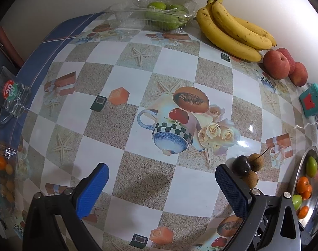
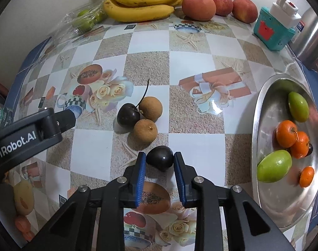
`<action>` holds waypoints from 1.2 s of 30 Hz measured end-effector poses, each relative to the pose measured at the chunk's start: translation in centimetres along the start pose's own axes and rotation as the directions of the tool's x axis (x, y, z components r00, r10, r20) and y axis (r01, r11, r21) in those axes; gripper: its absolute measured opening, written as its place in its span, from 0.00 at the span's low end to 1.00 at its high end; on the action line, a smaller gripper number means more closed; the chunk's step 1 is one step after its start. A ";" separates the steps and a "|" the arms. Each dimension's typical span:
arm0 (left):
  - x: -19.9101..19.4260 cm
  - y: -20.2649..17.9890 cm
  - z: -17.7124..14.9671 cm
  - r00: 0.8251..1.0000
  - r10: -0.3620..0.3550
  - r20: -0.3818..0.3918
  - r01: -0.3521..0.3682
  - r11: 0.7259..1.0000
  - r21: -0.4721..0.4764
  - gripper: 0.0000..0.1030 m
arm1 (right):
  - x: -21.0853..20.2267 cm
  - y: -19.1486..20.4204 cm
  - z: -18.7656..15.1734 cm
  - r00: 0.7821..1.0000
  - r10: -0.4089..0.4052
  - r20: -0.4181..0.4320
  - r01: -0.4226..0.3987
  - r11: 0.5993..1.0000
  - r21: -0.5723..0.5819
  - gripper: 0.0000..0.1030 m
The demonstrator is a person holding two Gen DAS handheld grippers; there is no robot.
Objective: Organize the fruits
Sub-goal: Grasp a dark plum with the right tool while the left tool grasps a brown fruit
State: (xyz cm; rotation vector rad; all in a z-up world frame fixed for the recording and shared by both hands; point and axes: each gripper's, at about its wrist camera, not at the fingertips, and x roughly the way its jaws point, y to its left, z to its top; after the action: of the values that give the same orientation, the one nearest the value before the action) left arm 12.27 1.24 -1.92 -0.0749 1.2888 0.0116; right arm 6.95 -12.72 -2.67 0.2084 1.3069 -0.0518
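Two grippers: right hand-held gripper (image 2: pixel 160 162) pads flank dark plum (image 2: pixel 160 158), narrow gap
Left hand-held gripper (image 1: pixel 162 176): wide, empty
Metal dish (image 2: pixel 261 113): right of plum

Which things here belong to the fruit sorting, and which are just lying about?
Job:
right gripper closed on a dark cherry
stemmed cherry and two longans
metal tray with fruit
bananas, peaches
left gripper, open

Lying about:
teal box
clear box of green fruit
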 end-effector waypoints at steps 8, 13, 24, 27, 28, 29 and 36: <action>0.0 0.2 0.1 0.999 -0.032 -0.004 0.032 0.999 -0.018 1.00 | -2.8 -1.2 0.2 0.998 0.044 0.053 -0.046 0.998 0.039 0.27; 0.2 -0.5 0.1 0.997 -0.074 -0.008 0.074 0.997 -0.011 1.00 | -4.8 -2.9 0.3 0.994 0.019 0.106 -0.028 0.996 0.080 0.27; -0.4 -4.5 0.1 0.970 -0.242 0.013 0.240 0.967 0.090 0.88 | -6.1 -5.4 0.4 0.991 0.023 0.131 -0.043 0.987 0.155 0.27; -0.4 -5.5 0.0 0.964 -0.267 0.004 0.265 0.957 0.118 0.82 | -6.2 -5.7 0.4 0.991 0.024 0.134 -0.047 0.985 0.168 0.27; -0.3 -5.8 -0.1 0.962 -0.273 -0.003 0.271 0.954 0.125 0.78 | -6.2 -5.9 0.5 0.990 0.025 0.136 -0.048 0.984 0.171 0.27; -0.3 -5.8 -0.2 0.961 -0.277 -0.007 0.276 0.953 0.127 0.76 | -6.3 -6.0 0.5 0.990 0.025 0.137 -0.049 0.983 0.175 0.27; -0.3 -7.4 -1.0 0.947 -0.316 -0.055 0.321 0.936 0.146 0.59 | -6.6 -7.4 0.4 0.989 0.025 0.149 -0.058 0.974 0.220 0.27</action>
State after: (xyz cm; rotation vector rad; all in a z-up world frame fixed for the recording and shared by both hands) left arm 11.59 -6.15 -1.52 -0.1522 1.2913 -0.3688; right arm 4.46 -20.55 2.91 0.4170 1.1502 -0.1762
